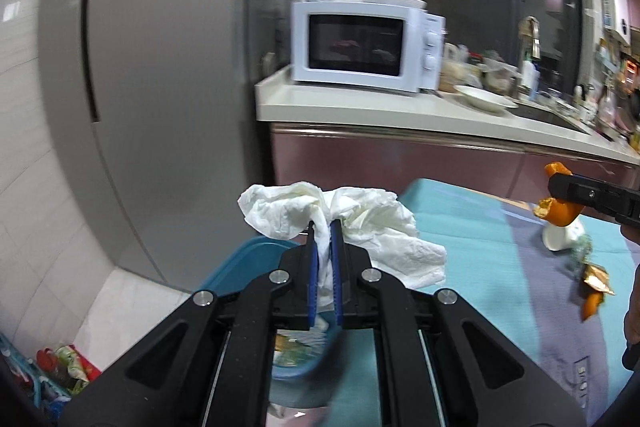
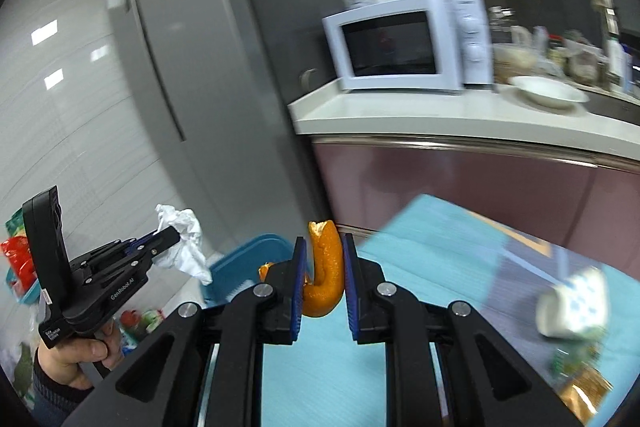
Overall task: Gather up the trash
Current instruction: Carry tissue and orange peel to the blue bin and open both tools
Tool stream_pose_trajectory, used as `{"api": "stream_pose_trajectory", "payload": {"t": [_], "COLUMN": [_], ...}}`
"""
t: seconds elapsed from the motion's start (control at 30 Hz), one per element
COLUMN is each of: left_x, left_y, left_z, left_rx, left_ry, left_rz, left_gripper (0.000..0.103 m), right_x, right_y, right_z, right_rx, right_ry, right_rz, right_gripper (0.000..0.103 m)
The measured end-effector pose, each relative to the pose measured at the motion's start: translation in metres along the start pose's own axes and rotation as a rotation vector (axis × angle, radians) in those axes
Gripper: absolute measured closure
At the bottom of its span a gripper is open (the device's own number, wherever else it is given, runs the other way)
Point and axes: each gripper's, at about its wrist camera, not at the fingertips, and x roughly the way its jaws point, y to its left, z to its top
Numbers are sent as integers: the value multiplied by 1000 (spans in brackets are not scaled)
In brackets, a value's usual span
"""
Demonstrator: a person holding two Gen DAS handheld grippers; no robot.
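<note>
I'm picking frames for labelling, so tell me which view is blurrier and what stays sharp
Right wrist view: microwave and tipped cup smeared, orange peel crisp. Left wrist view: milder blur, tissue sharp; both bent by fisheye.

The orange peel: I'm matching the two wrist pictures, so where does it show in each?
Left wrist view: the orange peel is at the far right edge, clamped in the right hand-held gripper, above the teal table.
Right wrist view: the orange peel is low in the centre, pinched between the blue pads.
Shared landmark: the white microwave on the counter.
</note>
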Motion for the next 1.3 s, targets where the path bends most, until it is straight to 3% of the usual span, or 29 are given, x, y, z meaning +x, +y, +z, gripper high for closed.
{"api": "stream_pose_trajectory", "payload": {"t": [0.23, 0.47, 0.77, 0.9, 1.03, 1.1, 1.3], "left_x": [14, 54, 119, 144, 155, 155, 147], "left_y": [53, 81, 101, 106, 104, 103, 107], "left_z": [-5, -22, -54, -66, -71, -72, -69], "left_rx": [-38, -75, -94, -109, -99, -98, -96], "left_ry": [31, 108, 228, 268, 279, 277, 254], "left_rz": [55, 63, 93, 95, 108, 118, 141], "left_gripper": [97, 97, 93, 86, 68, 57, 50], "right_x": [67, 145, 227, 251, 268, 270, 270], "right_y": [50, 84, 89, 87, 84, 83, 78], "right_z": [15, 8, -15, -25, -29, -32, -31], "right_rx": [-64, -112, -94, -88, -76, -60, -44], "right_ry": [73, 193, 356, 414, 438, 444, 430], "right_rz": [76, 79, 55, 40, 38, 41, 35], "right_gripper": [87, 87, 86, 82, 68, 66, 66]}}
